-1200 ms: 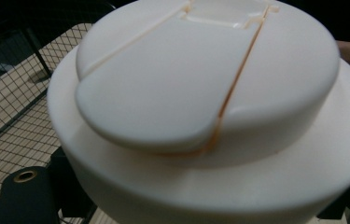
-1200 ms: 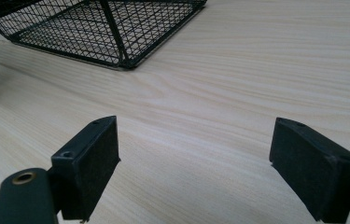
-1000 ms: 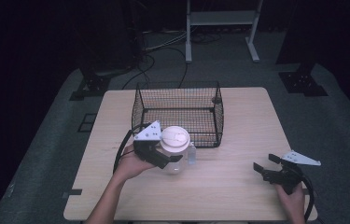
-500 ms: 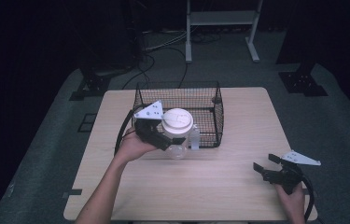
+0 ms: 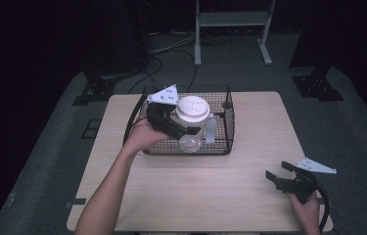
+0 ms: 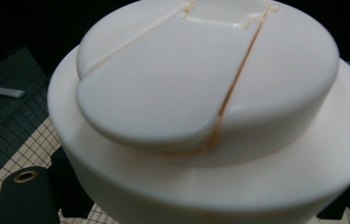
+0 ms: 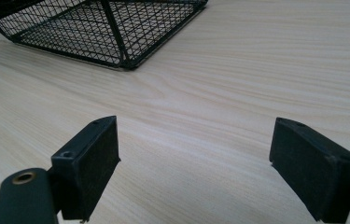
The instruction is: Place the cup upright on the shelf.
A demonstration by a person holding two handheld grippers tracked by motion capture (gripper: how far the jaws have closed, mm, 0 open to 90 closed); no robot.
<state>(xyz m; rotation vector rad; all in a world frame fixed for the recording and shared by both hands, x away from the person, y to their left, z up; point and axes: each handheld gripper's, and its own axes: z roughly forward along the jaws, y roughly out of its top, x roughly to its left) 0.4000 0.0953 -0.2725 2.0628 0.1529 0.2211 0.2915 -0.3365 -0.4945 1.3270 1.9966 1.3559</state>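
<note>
Left gripper [image 5: 187, 131]: I have its jaws clamped on the clear jar [image 5: 191, 139], gripping just below the cream lid [image 5: 193, 108]; in the left gripper view that lid [image 6: 210, 107] sits right up against the camera.
Right gripper [image 5: 279, 177]: I hold it low at the lower right of the high view, jaws wide with nothing between them; its own view shows bare wood between the two pads [image 7: 88, 163].
Change: a second ago my left hand held the jar over the table in front of the basket; now it has risen and sits over the basket's near half. My right hand has stayed put.
Jar: centre of the high view, lifted, above the wire basket [image 5: 227, 122].
Around: the wooden table [image 5: 210, 196]; the basket's near wall lies below the jar.
</note>
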